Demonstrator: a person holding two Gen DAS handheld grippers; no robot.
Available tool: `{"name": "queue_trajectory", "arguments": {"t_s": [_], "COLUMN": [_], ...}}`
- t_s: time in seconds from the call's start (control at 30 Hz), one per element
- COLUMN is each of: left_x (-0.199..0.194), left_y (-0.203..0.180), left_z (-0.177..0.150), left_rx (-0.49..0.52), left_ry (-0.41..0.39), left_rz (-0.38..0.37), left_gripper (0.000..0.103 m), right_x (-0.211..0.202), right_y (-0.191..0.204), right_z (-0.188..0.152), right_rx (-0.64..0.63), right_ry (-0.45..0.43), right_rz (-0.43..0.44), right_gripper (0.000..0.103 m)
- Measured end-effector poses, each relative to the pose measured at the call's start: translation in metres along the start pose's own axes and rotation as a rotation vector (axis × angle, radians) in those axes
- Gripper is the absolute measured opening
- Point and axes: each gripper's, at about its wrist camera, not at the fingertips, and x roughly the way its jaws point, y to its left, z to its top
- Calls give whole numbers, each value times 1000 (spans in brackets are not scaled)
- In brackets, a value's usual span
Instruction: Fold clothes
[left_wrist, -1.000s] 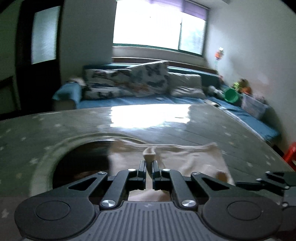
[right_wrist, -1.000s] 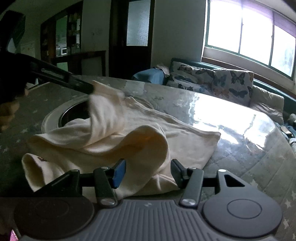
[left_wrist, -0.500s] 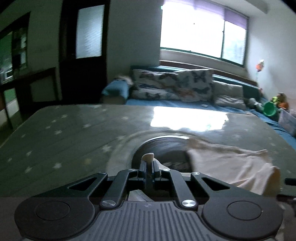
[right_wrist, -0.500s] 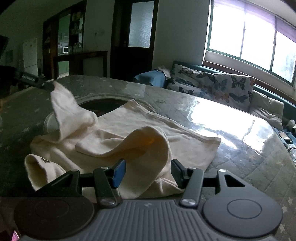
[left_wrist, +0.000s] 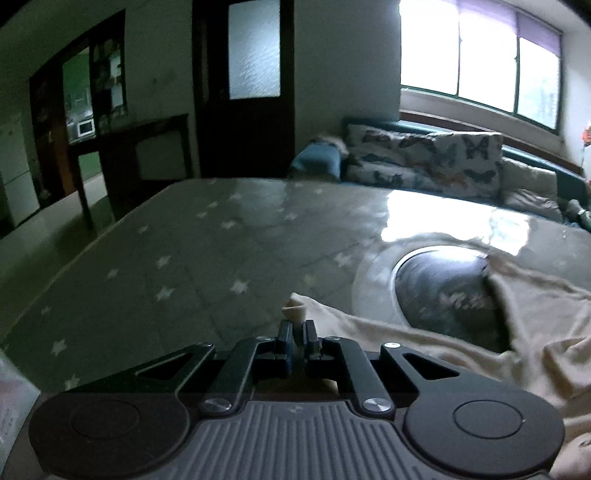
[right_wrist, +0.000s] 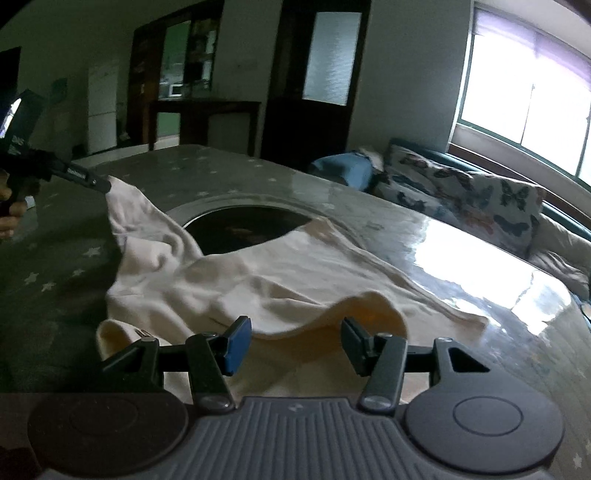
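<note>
A cream garment lies rumpled on the star-patterned table, partly over a round dark inset. My left gripper is shut on a corner of the cream garment, and a small tuft of cloth sticks out past its tips. In the right wrist view the left gripper holds that corner lifted at the far left, the cloth stretched from it. My right gripper stands open just in front of a raised fold of the garment. Nothing is between its fingers.
A round dark inset with a pale rim sits in the table. A sofa with butterfly cushions stands beyond the far edge, under a bright window. A dark door and cabinet stand at the back left.
My left gripper has carried the garment corner well to the left, away from the inset, drawing the cloth out. The right gripper has shifted a little and stays open.
</note>
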Motion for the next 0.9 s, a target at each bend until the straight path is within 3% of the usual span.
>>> {"name": "queue_trajectory", "arguments": {"t_s": [0.5, 0.9], "left_x": [20, 23], "left_y": [21, 26], "left_z": [-16, -17], "left_rx": [-39, -42], "left_ry": [70, 75], "left_rz": [35, 33], "left_gripper": [6, 6], "right_x": [27, 33], "right_y": [27, 29], "right_z": [6, 5], "right_rx": [-61, -67], "right_ry": [52, 68], "right_rz": [63, 73], "right_gripper": [53, 51]}}
